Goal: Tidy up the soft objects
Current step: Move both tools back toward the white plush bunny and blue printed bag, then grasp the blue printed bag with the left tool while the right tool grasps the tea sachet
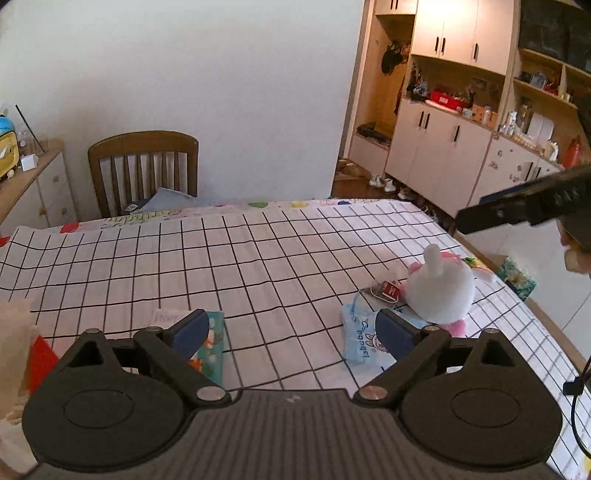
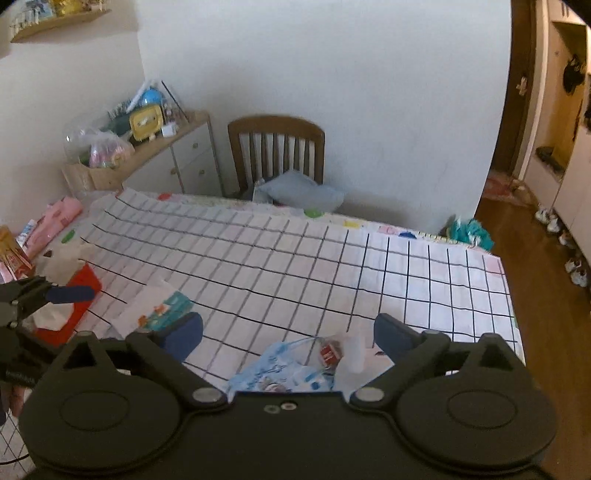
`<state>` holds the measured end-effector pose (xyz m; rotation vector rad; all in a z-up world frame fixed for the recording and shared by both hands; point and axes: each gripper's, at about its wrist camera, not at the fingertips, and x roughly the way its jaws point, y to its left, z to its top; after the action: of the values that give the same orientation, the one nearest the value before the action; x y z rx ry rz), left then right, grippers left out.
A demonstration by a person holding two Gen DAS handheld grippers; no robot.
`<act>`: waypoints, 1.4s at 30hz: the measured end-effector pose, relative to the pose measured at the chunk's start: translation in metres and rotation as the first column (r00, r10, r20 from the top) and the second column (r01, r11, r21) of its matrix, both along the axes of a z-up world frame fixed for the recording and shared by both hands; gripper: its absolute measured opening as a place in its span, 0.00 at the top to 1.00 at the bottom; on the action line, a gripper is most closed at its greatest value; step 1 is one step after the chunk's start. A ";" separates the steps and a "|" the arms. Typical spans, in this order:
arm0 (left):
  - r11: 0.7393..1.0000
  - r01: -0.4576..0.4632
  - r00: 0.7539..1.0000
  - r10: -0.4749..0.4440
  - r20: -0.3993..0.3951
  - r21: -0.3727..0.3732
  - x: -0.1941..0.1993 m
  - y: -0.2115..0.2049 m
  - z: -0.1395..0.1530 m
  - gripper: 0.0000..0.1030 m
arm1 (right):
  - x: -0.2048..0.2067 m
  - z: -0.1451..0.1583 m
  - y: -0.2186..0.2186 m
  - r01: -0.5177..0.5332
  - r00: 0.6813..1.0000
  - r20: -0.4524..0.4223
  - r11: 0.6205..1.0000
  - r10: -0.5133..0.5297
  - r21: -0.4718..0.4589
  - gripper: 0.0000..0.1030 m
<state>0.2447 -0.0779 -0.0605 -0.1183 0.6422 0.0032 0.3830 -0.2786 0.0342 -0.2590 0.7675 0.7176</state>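
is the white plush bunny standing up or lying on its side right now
Upright, it seems. In the left wrist view the plush bunny sits on the checked tablecloth with its ear pointing up. Its face is turned away.

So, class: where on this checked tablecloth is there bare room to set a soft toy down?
The wide middle of the tablecloth is bare, up to the chair. It is crowded by the white plush and blue packet, and by the red tissue box.

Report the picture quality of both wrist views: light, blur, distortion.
Left wrist view: even daylight, a bright wash on the cupboards, fisheye bending of the tablecloth grid, dark vignetted corners, plush rabbit fairly sharp. Right wrist view: dimmer, greyer wall, the chair slightly smeared, grid lines curved, the packets near the lens soft.
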 end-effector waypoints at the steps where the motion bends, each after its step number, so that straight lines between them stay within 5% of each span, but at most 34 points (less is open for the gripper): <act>1: 1.000 -0.002 1.000 0.002 -0.006 0.003 0.005 -0.003 -0.002 0.05 | 0.009 -0.002 0.001 -0.007 1.000 -0.018 1.000 0.007 -0.009 0.03; 11: 0.996 0.077 0.993 -0.072 -0.088 0.052 0.047 -0.043 -0.030 0.04 | 0.074 -0.042 0.023 -0.089 0.979 -0.195 0.983 0.056 -0.162 0.05; 21: 0.993 0.122 0.982 -0.119 -0.144 0.008 0.089 -0.071 -0.063 0.04 | 0.116 -0.077 0.047 -0.214 0.923 -0.370 0.942 0.108 -0.258 0.09; 32: 0.987 0.160 0.965 -0.160 -0.209 -0.016 0.122 -0.087 -0.095 0.04 | 0.137 -0.108 0.061 -0.299 0.885 -0.446 0.900 0.137 -0.318 0.17; 42: 0.975 0.220 0.948 -0.203 -0.244 0.041 0.134 -0.107 -0.108 0.04 | 0.140 -0.126 0.066 -0.355 0.864 -0.477 0.867 0.161 -0.350 0.26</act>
<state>0.3792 -0.1853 -0.1687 0.0180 0.8924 -0.1707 0.5232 -0.2125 -0.0915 -0.6301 1.3422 0.8771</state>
